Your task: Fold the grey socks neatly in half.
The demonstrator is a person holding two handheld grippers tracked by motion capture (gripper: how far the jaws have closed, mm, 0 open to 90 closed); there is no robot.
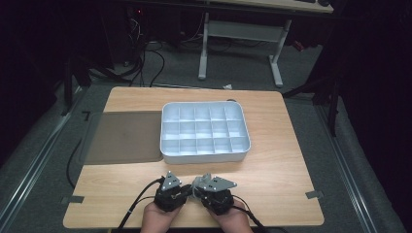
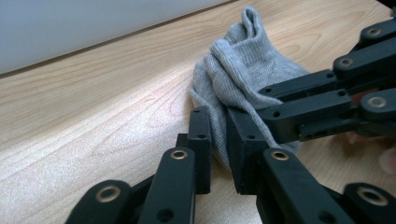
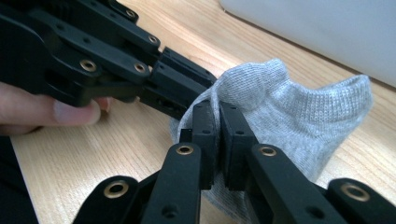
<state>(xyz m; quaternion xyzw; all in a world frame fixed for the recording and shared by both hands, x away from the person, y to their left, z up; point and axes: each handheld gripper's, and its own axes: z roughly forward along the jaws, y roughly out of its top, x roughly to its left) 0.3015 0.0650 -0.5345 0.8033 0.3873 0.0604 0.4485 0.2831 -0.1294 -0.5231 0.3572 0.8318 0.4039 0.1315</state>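
Both claws, the left gripper [image 2: 218, 148] and right gripper [image 3: 218, 140], we hold clamped on the small grey knitted sock [image 3: 299, 112], which stretches ahead of the right pads.

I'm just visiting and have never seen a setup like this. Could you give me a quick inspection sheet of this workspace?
Surface: wooden table, with a dark mat at its left.
Job's things: grey sock on the table near the front edge; white tray of empty compartments behind it.
Clutter: nothing seen.
Grippers: left gripper and right gripper side by side, each shut on a fold of the sock.
Cables: one black cable trails from each gripper off the front edge.
Surroundings: grey carpet, white desk legs, floor cables behind the table; room dark.
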